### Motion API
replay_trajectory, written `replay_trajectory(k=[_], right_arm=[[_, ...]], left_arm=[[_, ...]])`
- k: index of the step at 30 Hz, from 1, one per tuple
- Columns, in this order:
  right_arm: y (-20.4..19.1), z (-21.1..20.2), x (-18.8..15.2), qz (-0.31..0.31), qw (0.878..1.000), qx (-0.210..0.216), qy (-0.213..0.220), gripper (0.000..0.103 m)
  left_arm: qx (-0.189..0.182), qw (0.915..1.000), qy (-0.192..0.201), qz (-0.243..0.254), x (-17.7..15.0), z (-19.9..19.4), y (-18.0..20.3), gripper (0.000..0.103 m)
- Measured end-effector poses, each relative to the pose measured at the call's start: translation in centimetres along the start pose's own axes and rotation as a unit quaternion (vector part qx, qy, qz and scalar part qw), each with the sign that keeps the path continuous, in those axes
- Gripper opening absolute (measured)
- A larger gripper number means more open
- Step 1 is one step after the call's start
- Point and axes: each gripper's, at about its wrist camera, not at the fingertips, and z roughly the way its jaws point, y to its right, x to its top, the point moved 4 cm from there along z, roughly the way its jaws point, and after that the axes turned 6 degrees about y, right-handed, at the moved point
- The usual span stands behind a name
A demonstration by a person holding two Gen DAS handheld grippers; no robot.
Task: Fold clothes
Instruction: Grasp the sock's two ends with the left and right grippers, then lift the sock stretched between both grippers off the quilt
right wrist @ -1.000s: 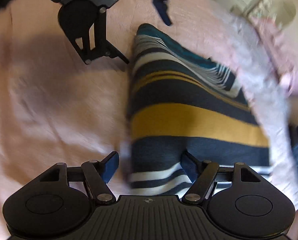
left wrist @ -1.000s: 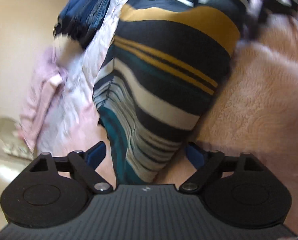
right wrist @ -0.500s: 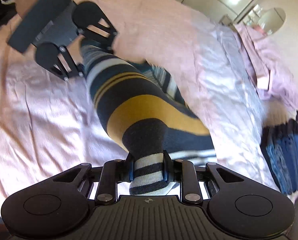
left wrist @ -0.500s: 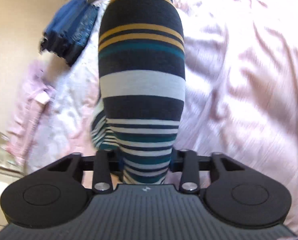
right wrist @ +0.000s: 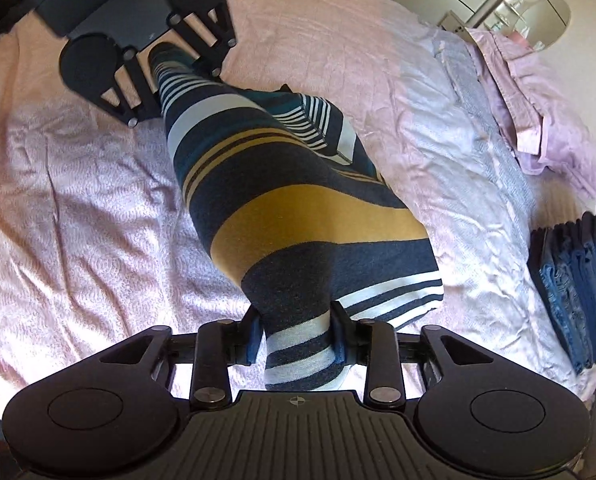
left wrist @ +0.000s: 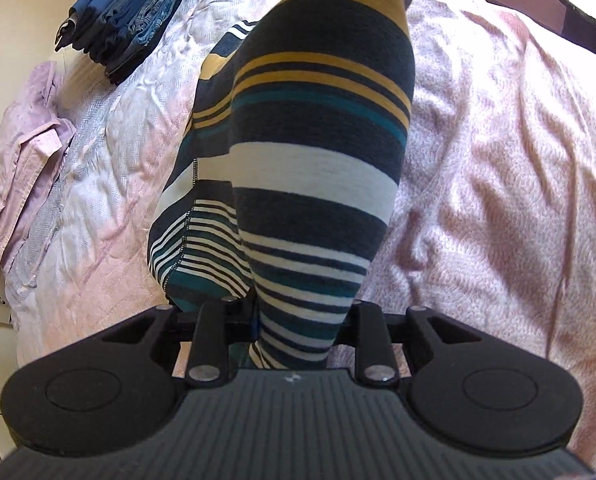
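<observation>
Crinkled pink bedspread [right wrist: 77, 220] beneath a taut striped knit garment [right wrist: 298, 208].

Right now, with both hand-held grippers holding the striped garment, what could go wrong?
1. The right hand-held gripper pinches only a bunched edge of the striped garment; its jaws just opened a little, so the cloth may slip.
2. A lower layer hangs loose, so the fold may land uneven.

Left gripper [left wrist: 298, 324] pinches striped garment [left wrist: 318, 168] above bedspread [left wrist: 498, 160].
</observation>
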Motion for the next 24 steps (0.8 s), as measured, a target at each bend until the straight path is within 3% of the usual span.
replay_trajectory(k=[4,6,9,15,19,21,24], right_arm=[[-0.5,0.1,-0.2,-0.016,1.000,-0.013,-0.002,0.050],[-1.1,0.2,-0.4,-0.032,0.999,-0.033,0.002,0.071],[-1.9,0.6,-0.4,-0.042,0.999,-0.029,0.008,0.074],[-3.5,3.2,-0.1,-0.087,0.996,-0.021,0.005,0.075],[-2.3,5.0,-0.1,-0.084,0.996,-0.027,0.003,0.073],[-1.2,4.9,0.0,-0.066,0.998,-0.011,0.010,0.052],[0.0,4.2,0.2,-0.052,0.999,0.001,0.015,0.040]], left_arm=[[-0.005,1.0000,-0.003,-0.001,0.1,-0.2,-0.1,0.022],[-0.008,1.0000,-0.004,-0.001,0.1,-0.1,-0.1,0.022],[-0.011,0.9999,-0.006,-0.001,0.0,0.0,0.0,0.022],[-0.017,0.9998,-0.006,-0.008,-0.1,0.0,-0.3,0.022],[-0.015,0.9998,-0.006,-0.012,0.0,-0.1,-0.3,0.023],[-0.009,0.9998,-0.006,-0.017,0.2,-0.1,-0.4,0.024],[0.010,0.9998,-0.008,-0.014,0.7,-0.3,-0.4,0.035]])
